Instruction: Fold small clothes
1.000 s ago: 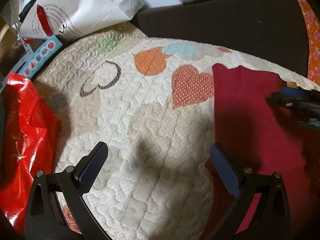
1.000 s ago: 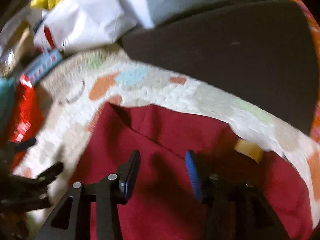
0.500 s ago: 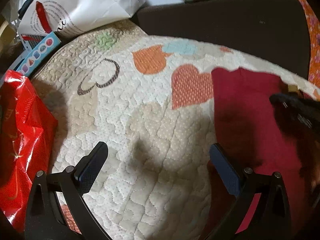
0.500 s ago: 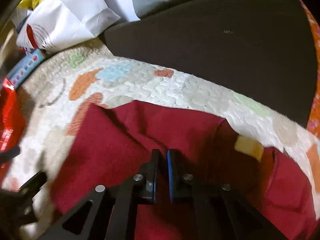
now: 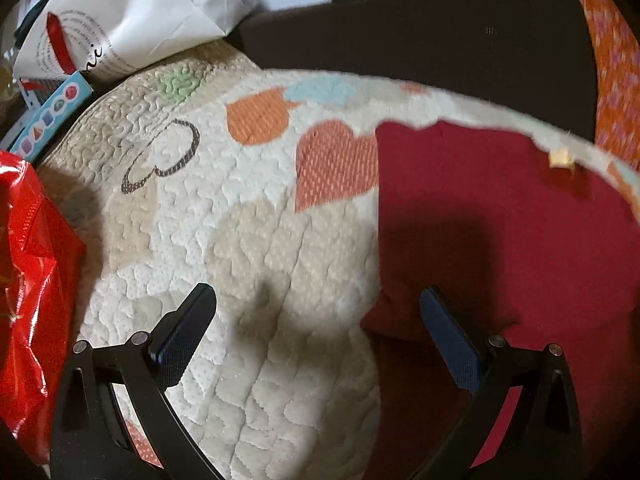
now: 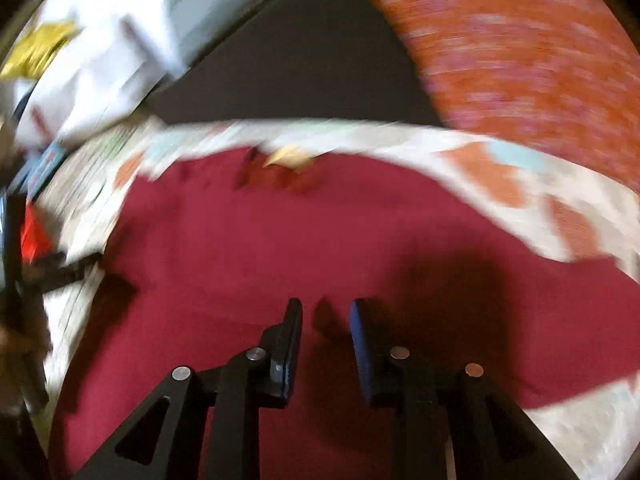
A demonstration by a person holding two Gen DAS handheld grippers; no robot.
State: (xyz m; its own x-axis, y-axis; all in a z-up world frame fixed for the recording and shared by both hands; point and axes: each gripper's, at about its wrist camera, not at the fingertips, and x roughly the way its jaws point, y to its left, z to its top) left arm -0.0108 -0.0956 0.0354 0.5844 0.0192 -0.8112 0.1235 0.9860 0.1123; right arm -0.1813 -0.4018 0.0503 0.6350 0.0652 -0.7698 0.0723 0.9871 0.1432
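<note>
A dark red garment (image 5: 500, 220) lies spread on a cream quilted mat (image 5: 240, 248) with heart patches. It has a small tan label (image 5: 560, 158) near its far edge. My left gripper (image 5: 316, 320) is wide open and empty above the garment's left edge, its right finger over the red cloth. In the blurred right wrist view the red garment (image 6: 280, 240) fills the middle. My right gripper (image 6: 326, 320) is open by a narrow gap and empty, just above the cloth. The left gripper (image 6: 60, 272) shows at that view's left edge.
A shiny red bag (image 5: 28, 280) lies at the mat's left. A white paper bag (image 5: 132, 20) and a blue box (image 5: 48, 120) sit at the back left. A dark cushion (image 5: 440, 52) runs behind the mat. An orange patterned fabric (image 6: 520, 60) is at the right.
My right gripper shut on the garment half a second ago, has now opened a little, and has swung to the right. It has left the left wrist view. The left gripper has barely moved.
</note>
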